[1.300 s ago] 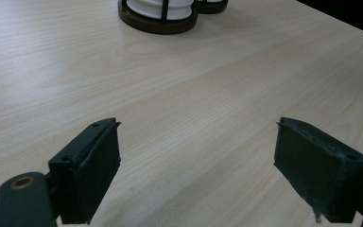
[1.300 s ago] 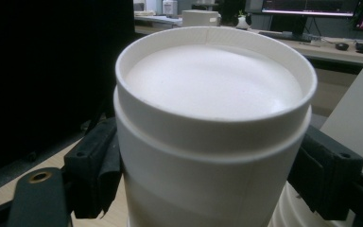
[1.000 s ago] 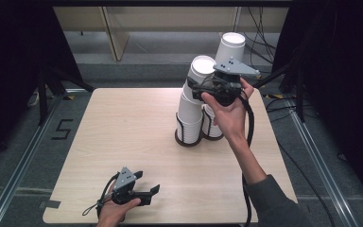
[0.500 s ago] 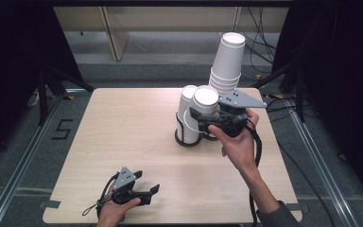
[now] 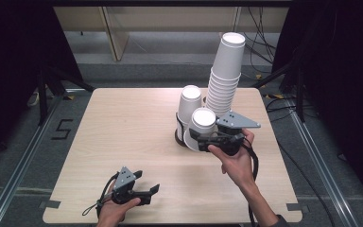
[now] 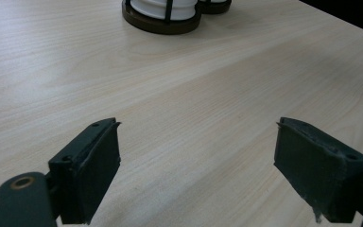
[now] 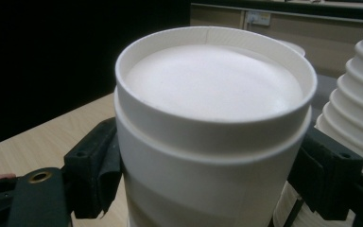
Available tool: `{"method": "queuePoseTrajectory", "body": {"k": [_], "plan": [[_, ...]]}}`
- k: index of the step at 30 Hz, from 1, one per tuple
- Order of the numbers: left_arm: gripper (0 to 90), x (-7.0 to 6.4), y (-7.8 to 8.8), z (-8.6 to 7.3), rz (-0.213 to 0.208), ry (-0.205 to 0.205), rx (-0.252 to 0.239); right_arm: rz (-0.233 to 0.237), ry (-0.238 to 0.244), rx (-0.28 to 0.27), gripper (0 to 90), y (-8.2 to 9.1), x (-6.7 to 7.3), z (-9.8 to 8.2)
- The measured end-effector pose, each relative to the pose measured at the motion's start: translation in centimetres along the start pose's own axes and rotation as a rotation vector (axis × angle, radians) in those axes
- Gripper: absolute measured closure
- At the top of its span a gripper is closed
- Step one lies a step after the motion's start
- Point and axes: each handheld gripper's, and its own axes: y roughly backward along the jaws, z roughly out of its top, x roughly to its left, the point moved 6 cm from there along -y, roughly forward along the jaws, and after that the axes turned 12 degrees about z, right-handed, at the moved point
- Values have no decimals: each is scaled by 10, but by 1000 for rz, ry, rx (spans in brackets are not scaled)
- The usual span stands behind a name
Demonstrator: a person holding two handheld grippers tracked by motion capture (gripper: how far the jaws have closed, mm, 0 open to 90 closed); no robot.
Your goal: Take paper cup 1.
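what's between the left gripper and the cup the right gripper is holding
Nothing: bare wooden table. The high view shows the left gripper near the front edge and the held cup farther back in the right gripper. The left gripper view shows plain wood up to the cup holders' bases.

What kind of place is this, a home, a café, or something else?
Most likely a lab or recording set-up, not a home. A bare wooden table stands on a grey floor between dark curtains, with loose cables behind it, and a person works paper cups with hand-held grippers.

The pale wooden table lies bare across its left half. Tall stacks of white paper cups in dark round holders block the right rear
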Motion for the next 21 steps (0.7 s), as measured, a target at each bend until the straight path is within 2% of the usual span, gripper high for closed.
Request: {"method": "queuePoseTrajectory", "body": {"k": [2,3,8,10,19,20,21], "plan": [[147,0,1,0,6,0,1,1,-3,5,203,-1,0,-2],[147,0,1,0,5,-1,1,11,13,10,203,-4,0,-6],[147,0,1,1,2,3,0,12,-10,28,203,-7,2,-12],[146,0,1,1,2,-2,3,33,-11,27,203,-10,3,-14],[147,-1,1,2,-8,14,-8,62,-43,45,203,-12,8,-24],[147,-1,1,2,-5,12,-3,48,-16,44,203,-11,6,-25],[147,-1,1,2,-5,12,-3,65,-32,37,203,-12,7,-27]]}}
